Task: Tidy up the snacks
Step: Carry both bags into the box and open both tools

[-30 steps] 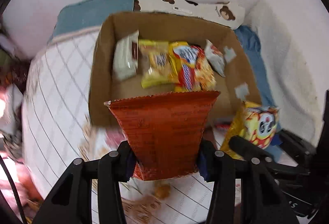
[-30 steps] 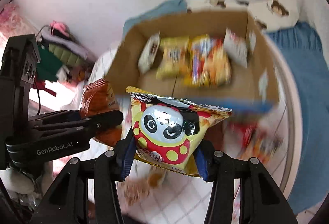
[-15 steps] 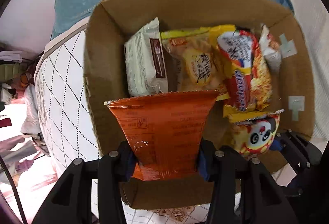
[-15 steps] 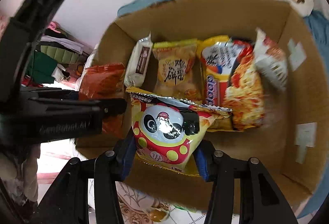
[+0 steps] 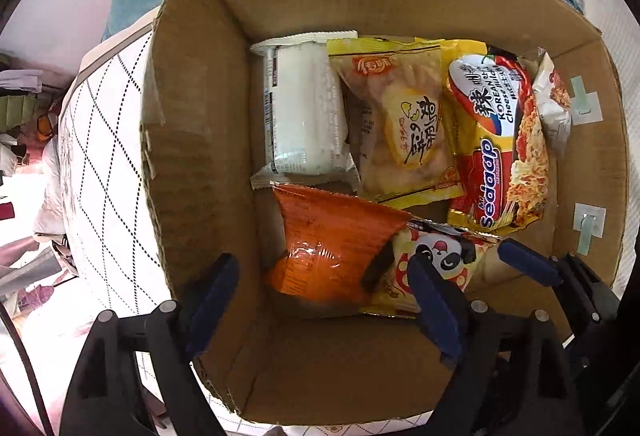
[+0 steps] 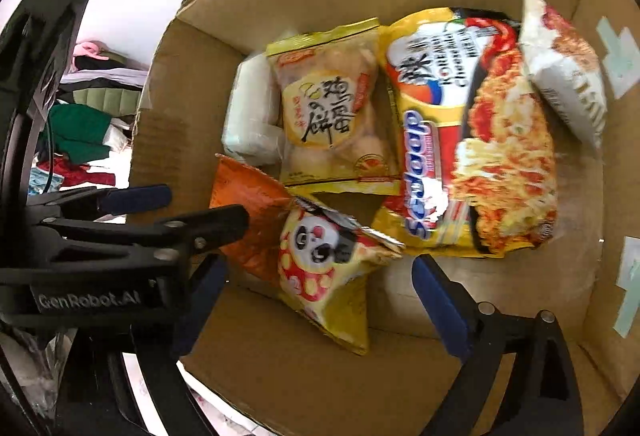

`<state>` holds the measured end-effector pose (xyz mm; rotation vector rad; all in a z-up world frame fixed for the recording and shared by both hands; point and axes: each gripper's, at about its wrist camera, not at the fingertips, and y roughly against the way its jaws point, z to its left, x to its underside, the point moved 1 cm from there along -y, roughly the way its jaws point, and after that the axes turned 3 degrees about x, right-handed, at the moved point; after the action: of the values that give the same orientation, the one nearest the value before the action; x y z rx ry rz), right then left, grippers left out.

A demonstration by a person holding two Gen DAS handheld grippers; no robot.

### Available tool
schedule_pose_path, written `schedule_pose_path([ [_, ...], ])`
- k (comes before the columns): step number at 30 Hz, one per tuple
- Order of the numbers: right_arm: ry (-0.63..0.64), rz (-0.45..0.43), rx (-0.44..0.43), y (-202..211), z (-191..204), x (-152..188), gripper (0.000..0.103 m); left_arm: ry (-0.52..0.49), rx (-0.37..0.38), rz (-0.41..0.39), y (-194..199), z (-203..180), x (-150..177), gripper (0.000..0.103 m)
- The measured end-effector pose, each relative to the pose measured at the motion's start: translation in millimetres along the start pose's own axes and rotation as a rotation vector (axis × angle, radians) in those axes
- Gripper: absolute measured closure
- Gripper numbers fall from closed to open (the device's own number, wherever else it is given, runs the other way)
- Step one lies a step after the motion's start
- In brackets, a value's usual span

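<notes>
A: Change first: a second ago the left gripper (image 5: 324, 300) pinched the orange packet (image 5: 328, 248) above the bed, short of the cardboard box (image 5: 188, 164), and the right gripper (image 6: 316, 300) pinched the panda packet (image 6: 320, 264) the same way. What do you see now?

B: Both packets lie inside the box. Both grippers have just been opening. The left one's blue pads stand spread wide, one outside the box's left wall, the other over the panda packet's corner. The orange packet lies between them, beyond the fingertips, with neither pad pressing on it.

A: And the right gripper?

B: Spread as well, holding nothing. The panda packet sits between its two fingers, tilted, its top edge leaning against the orange packet on its left. I cannot tell whether the left pad brushes it; the frame is blurred there.

A: Where do the two lie among the rest?

B: In the near row of the box. Behind the orange packet is the white wrapped packet (image 5: 300, 108); beside that the yellow biscuit packet (image 5: 400, 124), then the noodle packet (image 5: 496, 140), then a small white packet (image 5: 554, 104) against the right wall. The panda packet's top corner touches the noodle packet's lower edge.

A: The box itself?

B: It rests on the quilted white bed (image 5: 108, 156).
</notes>
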<state>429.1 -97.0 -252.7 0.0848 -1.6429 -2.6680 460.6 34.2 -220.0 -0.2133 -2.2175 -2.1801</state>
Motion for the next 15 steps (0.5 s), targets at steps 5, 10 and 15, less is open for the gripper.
schedule_pose_path([
  [5, -0.007, -0.02, 0.071, 19.2, -11.4, 9.2, 0.007, 0.027, 0.032, -0.049, 9.8, -1.1, 15.4, 0.017],
  [10, 0.0, -0.064, 0.173, 42.8, -24.6, 16.0, 0.007, 0.047, 0.055, -0.111, 21.8, -11.7, 40.0, 0.017],
  [15, 0.016, -0.094, 0.25, 63.7, -32.4, 27.0, 0.007, 0.064, 0.089, -0.153, 30.3, -17.7, 60.3, 0.017],
])
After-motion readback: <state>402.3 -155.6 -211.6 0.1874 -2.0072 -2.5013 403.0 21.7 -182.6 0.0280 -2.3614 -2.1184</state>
